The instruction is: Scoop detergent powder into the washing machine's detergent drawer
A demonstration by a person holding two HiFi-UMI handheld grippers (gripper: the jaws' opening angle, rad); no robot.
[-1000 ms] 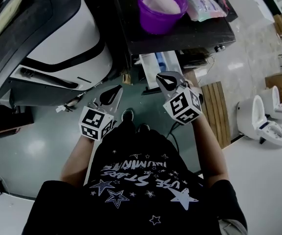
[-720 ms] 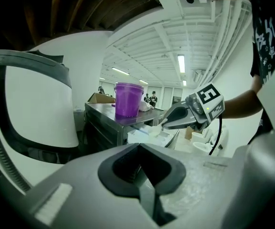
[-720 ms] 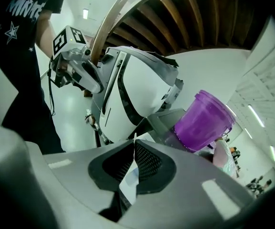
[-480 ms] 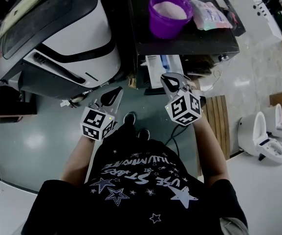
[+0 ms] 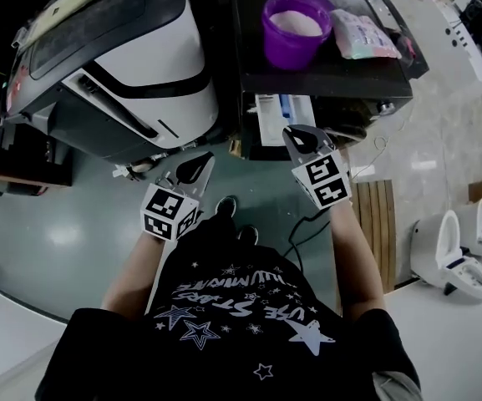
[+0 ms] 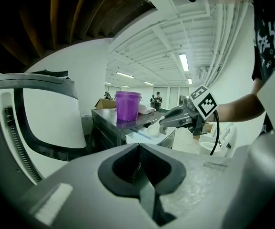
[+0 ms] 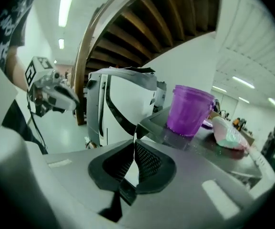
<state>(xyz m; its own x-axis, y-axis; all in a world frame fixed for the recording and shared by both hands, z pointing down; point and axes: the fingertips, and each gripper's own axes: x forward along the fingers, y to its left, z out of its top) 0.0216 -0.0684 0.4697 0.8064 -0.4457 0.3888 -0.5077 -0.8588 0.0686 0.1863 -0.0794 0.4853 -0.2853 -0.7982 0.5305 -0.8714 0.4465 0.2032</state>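
A purple tub (image 5: pixel 295 27) of white powder stands on a dark table (image 5: pixel 332 73), also seen as the purple tub (image 6: pixel 127 105) and purple tub (image 7: pixel 188 109). A white drawer with a blue part (image 5: pixel 283 111) sticks out below the table's near edge. The white washing machine (image 5: pixel 132 65) stands to the left. My left gripper (image 5: pixel 197 167) is shut and empty, low over the floor in front of the machine. My right gripper (image 5: pixel 301 138) is shut and empty too, just short of the drawer. No scoop is visible.
A plastic bag (image 5: pixel 364 33) lies beside the tub on the table. A wooden pallet (image 5: pixel 372 215) and a cable (image 5: pixel 303 228) lie on the floor at the right. White toilets (image 5: pixel 449 253) stand further right. The person's shoes (image 5: pixel 224 207) are between the grippers.
The view has moved forward toward the machine and table. Both grippers stay shut; the right one has come nearer the white drawer.
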